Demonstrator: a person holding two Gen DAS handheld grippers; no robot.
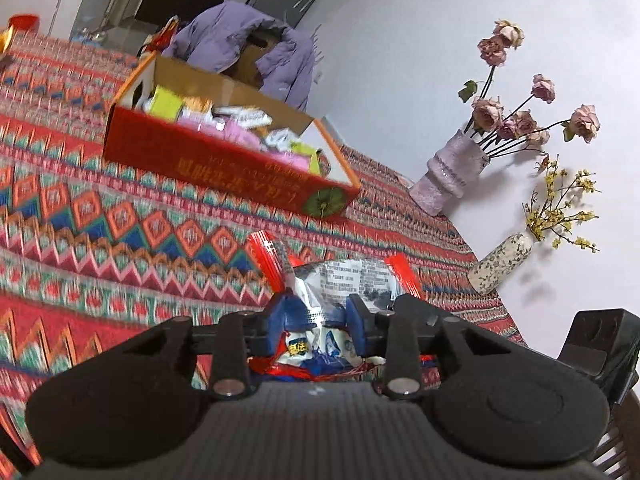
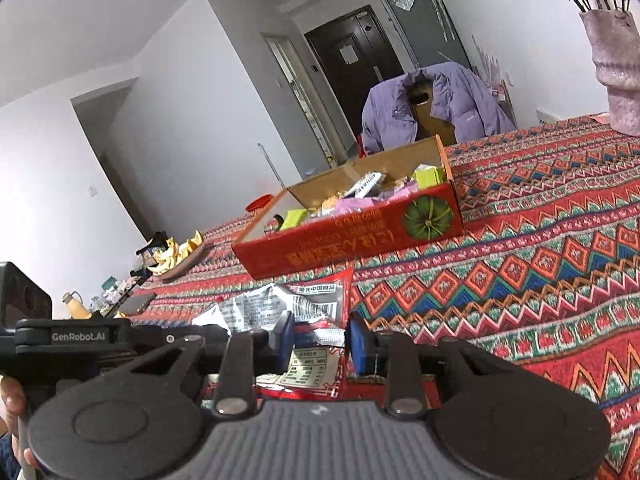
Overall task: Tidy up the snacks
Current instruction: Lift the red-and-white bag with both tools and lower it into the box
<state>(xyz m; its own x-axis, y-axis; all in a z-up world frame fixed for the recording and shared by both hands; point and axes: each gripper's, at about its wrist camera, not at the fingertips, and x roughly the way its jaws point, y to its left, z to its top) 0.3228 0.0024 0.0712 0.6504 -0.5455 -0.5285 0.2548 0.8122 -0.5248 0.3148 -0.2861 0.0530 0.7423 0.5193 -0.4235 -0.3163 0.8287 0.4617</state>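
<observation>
A red cardboard box [image 1: 224,168] [image 2: 352,240] full of several wrapped snacks stands open on the patterned tablecloth, ahead of both grippers. My left gripper [image 1: 322,312] is shut on a crumpled snack packet [image 1: 344,276], silver-white with red edges, which is pinched between the blue pads. My right gripper [image 2: 322,340] is shut on a red snack packet [image 2: 324,296] with a printed label on its back. Both packets hang above the cloth. A crumpled silver packet [image 2: 256,308] shows just left of the right one. The left gripper's black body [image 2: 72,336] lies close beside it.
A purple vase of dried roses [image 1: 448,176] and a speckled vase of yellow sprigs [image 1: 500,264] stand along the wall edge of the table. A purple jacket [image 2: 436,104] hangs on a chair behind the box. A plate of peels [image 2: 176,256] and a phone [image 2: 136,304] lie far left.
</observation>
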